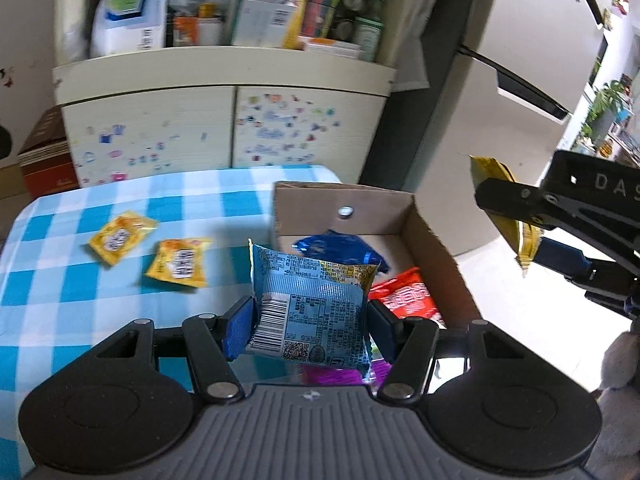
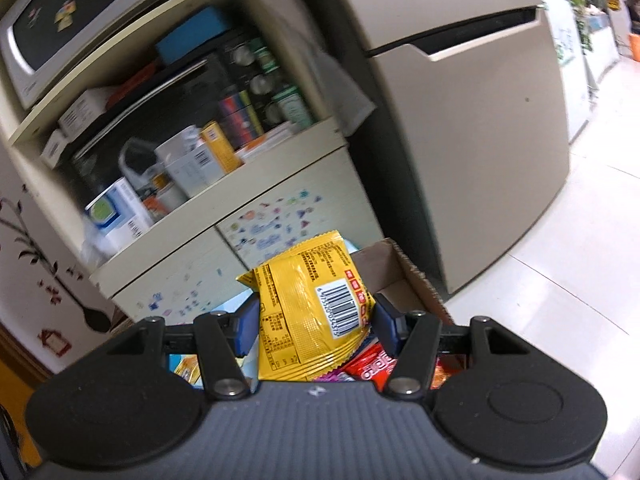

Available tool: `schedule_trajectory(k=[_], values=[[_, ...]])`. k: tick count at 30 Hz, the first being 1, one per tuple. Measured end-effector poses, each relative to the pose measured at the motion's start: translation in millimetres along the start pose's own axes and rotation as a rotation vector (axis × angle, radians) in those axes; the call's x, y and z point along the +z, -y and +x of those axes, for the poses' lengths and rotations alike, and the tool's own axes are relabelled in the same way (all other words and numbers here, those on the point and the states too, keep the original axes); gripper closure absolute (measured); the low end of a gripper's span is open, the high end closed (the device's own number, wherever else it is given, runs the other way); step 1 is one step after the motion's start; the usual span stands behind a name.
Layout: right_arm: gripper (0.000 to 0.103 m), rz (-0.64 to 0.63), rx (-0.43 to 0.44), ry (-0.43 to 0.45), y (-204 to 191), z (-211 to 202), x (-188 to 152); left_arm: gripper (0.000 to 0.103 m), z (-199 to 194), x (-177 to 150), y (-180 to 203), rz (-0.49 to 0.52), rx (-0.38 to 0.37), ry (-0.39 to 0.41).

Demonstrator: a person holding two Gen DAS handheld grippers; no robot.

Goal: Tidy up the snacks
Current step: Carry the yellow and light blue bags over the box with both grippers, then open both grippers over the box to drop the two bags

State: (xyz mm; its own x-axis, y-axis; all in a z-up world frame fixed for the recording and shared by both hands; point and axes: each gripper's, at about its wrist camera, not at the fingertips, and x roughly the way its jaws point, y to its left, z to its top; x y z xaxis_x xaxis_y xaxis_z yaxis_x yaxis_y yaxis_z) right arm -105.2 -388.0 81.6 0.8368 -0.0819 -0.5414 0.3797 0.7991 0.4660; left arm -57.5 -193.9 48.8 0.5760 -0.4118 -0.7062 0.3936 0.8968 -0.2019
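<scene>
My left gripper (image 1: 310,316) is shut on a light blue snack packet (image 1: 312,308) and holds it above the near left edge of an open cardboard box (image 1: 436,248). The box holds a dark blue packet (image 1: 340,246), a red packet (image 1: 408,294) and a purple one (image 1: 340,374). My right gripper (image 2: 316,320) is shut on a yellow snack packet (image 2: 312,312) above the box (image 2: 416,276); it also shows in the left wrist view (image 1: 516,216), to the right of the box. Two yellow packets (image 1: 120,236) (image 1: 178,262) lie on the blue checked tablecloth (image 1: 60,280).
A cream cabinet (image 1: 224,120) with stickers and a cluttered shelf stands behind the table. A beige fridge (image 2: 460,120) stands to the right, with white floor tiles (image 2: 560,300) beside it. A brown carton (image 1: 44,152) sits at the far left.
</scene>
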Motion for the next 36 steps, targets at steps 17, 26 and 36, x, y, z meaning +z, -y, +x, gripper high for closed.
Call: schedule_trajectory(k=[17,26,36], values=[[0.025,0.137,-0.053,-0.017,15,7,1,0.010,16,5,21,0.042,0.011,0.006],[0.025,0.113,-0.016,-0.036,8,11,0,0.008,10,7,2,0.004,0.034,0.000],[0.024,0.078,0.010,-0.049,-2,14,-3,0.007,3,3,-42,-0.053,0.095,-0.029]])
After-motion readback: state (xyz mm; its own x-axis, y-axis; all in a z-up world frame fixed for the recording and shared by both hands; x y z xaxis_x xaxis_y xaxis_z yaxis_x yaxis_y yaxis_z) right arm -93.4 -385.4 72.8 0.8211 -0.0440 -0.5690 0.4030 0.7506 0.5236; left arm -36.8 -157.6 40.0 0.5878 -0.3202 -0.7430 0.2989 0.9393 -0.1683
